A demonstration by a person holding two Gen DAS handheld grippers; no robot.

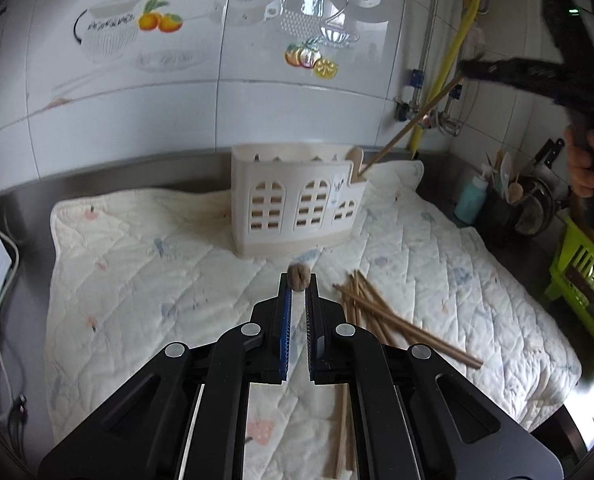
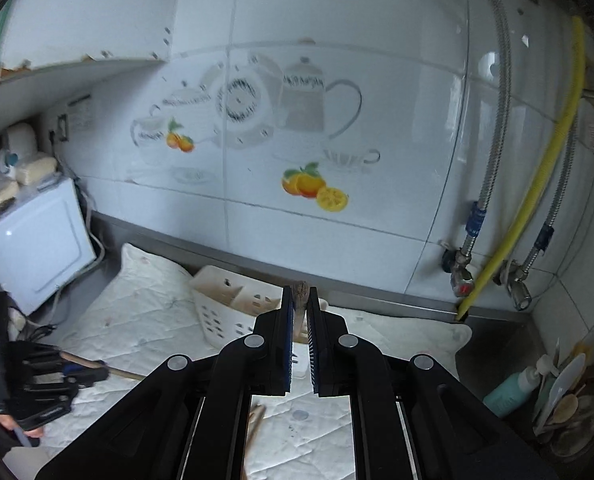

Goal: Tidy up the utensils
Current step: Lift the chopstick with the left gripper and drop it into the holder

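Quilted soft cloth mat, matt cream plastic utensil holder, plain wooden chopsticks, glossy white wall tiles, brushed metal counter edge, braided metal hoses, green plastic basket

cream holder, brown chopsticks, pastel-printed quilt

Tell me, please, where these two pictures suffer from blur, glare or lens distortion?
Left wrist view: the right hand-held gripper at upper right is motion-blurred, window glare washes the glossy white wall tiles, and the fisheye bows the tile lines. Right wrist view: sharper overall, soft glare on the tiles near the yellow hose, which curves with the lens.
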